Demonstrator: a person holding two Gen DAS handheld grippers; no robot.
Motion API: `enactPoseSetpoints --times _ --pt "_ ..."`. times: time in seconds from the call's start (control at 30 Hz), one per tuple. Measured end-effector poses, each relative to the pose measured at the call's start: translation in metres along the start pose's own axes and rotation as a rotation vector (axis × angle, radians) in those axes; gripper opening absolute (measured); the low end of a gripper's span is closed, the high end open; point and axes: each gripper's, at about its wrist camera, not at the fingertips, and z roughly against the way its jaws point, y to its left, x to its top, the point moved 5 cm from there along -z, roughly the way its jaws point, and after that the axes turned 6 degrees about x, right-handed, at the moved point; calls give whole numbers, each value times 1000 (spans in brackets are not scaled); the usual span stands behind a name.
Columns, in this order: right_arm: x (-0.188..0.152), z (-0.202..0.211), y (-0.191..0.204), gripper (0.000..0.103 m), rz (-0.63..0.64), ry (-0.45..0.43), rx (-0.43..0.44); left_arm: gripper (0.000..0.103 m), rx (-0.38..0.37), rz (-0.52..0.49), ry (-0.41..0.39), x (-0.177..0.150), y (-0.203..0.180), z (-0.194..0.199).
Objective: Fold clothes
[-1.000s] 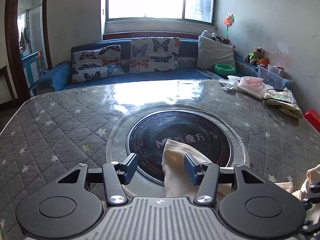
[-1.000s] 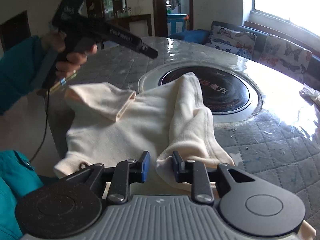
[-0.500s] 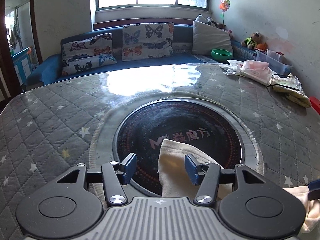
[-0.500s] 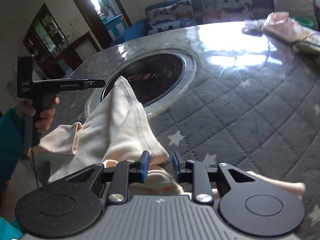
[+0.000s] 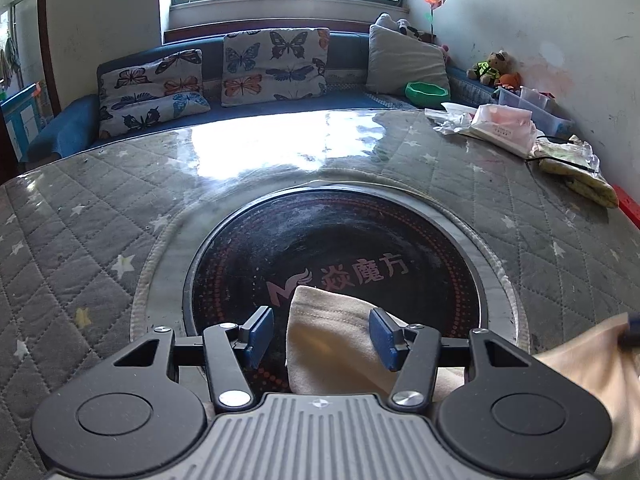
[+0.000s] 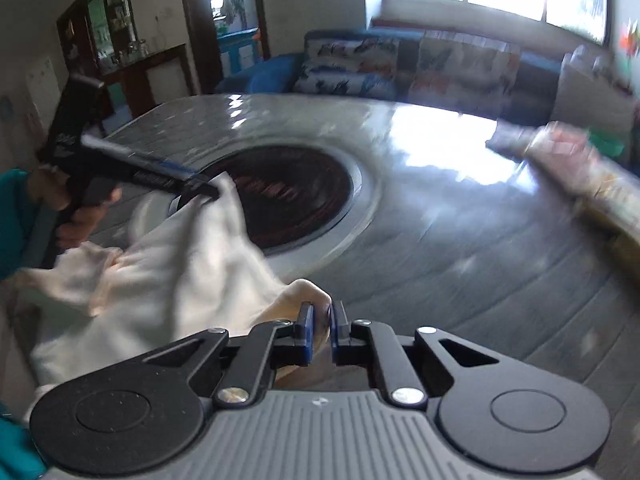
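Your right hand-held gripper (image 6: 320, 330) has just clamped the cream garment (image 6: 168, 264) lying on the desk (image 5: 520, 184); your left hand-held gripper (image 5: 320, 338) stands apart around a sleeve end, so pinch there before folding

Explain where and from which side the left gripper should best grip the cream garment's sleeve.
Probably the cuff end of the sleeve, approached from the near side over the table. It lies flat on the dark round hob, already between the open left gripper jaws, pointing away.
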Motion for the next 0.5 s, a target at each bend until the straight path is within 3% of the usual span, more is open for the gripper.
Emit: enactPoseSetpoints --times 0.1,0.23,0.5 --pt "21 -3 -16 6 60 -71 -162 57 3 4 -2 0 2 0" --pt "19 -16 -31 23 -22 -21 -153 57 2 9 1 1 3 -2" --pt "0 -43 -38 26 -90 59 -115 54 14 -5 38 -6 -3 -17"
